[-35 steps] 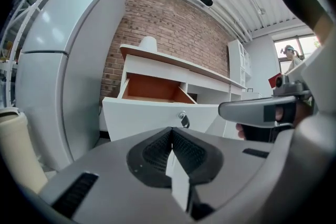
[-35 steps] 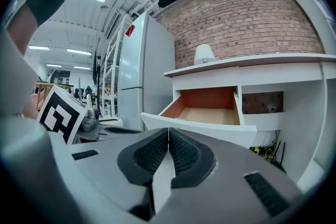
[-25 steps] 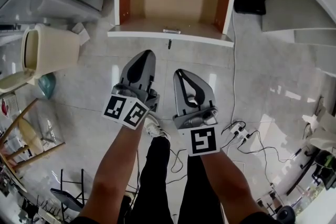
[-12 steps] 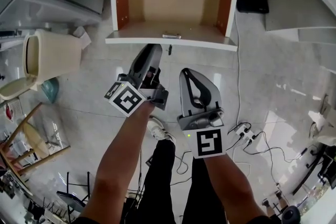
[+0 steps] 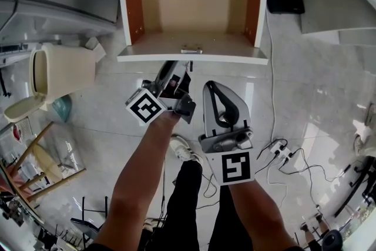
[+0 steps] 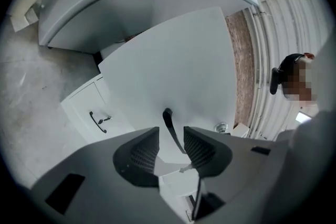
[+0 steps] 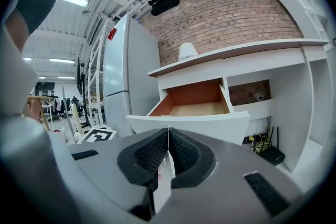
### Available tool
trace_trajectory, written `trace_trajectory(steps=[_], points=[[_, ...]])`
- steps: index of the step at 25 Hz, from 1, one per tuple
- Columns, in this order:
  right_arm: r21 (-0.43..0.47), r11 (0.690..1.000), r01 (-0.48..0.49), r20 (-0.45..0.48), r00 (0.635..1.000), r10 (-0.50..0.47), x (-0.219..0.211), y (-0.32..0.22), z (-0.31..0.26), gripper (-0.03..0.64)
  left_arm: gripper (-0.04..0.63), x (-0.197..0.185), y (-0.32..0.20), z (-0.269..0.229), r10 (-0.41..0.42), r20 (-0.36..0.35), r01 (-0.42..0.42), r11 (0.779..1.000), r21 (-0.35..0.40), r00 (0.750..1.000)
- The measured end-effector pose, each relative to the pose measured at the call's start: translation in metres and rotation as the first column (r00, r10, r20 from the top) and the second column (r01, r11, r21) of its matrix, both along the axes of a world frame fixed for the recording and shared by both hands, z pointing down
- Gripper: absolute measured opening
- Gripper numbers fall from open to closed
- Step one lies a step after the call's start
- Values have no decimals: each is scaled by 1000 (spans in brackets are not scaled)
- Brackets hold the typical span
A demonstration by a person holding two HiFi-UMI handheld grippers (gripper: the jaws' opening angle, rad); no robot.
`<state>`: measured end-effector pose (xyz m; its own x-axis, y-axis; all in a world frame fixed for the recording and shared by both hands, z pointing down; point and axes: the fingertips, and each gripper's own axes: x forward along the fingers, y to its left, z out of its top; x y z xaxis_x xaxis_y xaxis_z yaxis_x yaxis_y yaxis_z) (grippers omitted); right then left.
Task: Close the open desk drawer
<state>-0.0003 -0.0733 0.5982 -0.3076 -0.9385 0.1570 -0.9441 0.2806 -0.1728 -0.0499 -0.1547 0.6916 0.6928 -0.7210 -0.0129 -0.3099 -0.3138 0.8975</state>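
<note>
Since a second ago the left gripper [image 5: 175, 70] has rolled and moved up to the drawer [image 5: 235, 57]. The drawer is pulled out, with a white front, orange sides and a tan floor. Its handle [image 6: 169, 126] sits between the left jaws, which are opening, pads clear of it. The right gripper [image 5: 215, 89] is pressed together, near the front but apart from it.

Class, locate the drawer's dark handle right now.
Left gripper view, centre: the handle on the white drawer front shows between the left gripper's opening jaws, not gripped.
</note>
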Motion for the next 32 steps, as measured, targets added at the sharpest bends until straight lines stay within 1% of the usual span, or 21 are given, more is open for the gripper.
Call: trace_trajectory(steps=[2, 4, 5, 6, 8, 12, 17, 19, 21, 23, 25, 27, 32], points=[[-1, 1000, 1, -5, 1000, -1, 2, -2, 1, 28, 146, 0, -5, -3, -13, -16, 14, 1000, 13, 1000], [-4, 1000, 1, -8, 1000, -1, 4, -4, 2, 28, 129, 1, -7, -4, -16, -16, 16, 1000, 25, 1000], [-2, 1000, 2, -9, 1000, -2, 4, -4, 2, 28, 117, 1, -7, -4, -16, -7, 16, 1000, 26, 1000], [0, 1000, 3, -9, 1000, -3, 5, -5, 2, 28, 81, 0, -6, -4, -16, 6, 16, 1000, 26, 1000], [-5, 1000, 7, -7, 1000, -7, 5, -4, 4, 28, 78, 0, -7, -4, -24, 21, 23, 1000, 20, 1000], [-13, 1000, 20, -13, 1000, -20, 6, -1, 6, 28, 67, 0, -6, -6, -48, 2, 48, 999, -1, 999], [-26, 999, 29, -17, 999, -29, 7, 3, 10, 28, 66, -1, -2, -5, -46, 9, 46, 999, -22, 999], [-24, 999, 27, -17, 999, -27, 10, 3, 10, 28, 63, 0, 3, -7, -57, -26, 55, 997, -49, 998], [-20, 1000, 21, -17, 1000, -21, 13, 2, 7, 28, 60, 1, 8, -6, -79, -76, 71, 993, -97, 994], [-17, 1000, 17, -18, 1000, -17, 15, 1, 5, 28, 55, 0, 11, -5, -99, -100, 86, 988, -127, 990], [-15, 1000, 19, -20, 1000, -19, 14, 1, 4, 28, 52, -2, 12, -7, -105, -111, 91, 988, -127, 988], [-15, 1000, 22, -24, 999, -22, 14, 1, 4, 28, 52, -2, 12, -14, -99, -118, 86, 990, -110, 988], [-11, 1000, 19, -18, 1000, -19, 12, 0, 0, 28, 49, -1, 9, -32, -96, -160, 80, 992, -100, 982]])
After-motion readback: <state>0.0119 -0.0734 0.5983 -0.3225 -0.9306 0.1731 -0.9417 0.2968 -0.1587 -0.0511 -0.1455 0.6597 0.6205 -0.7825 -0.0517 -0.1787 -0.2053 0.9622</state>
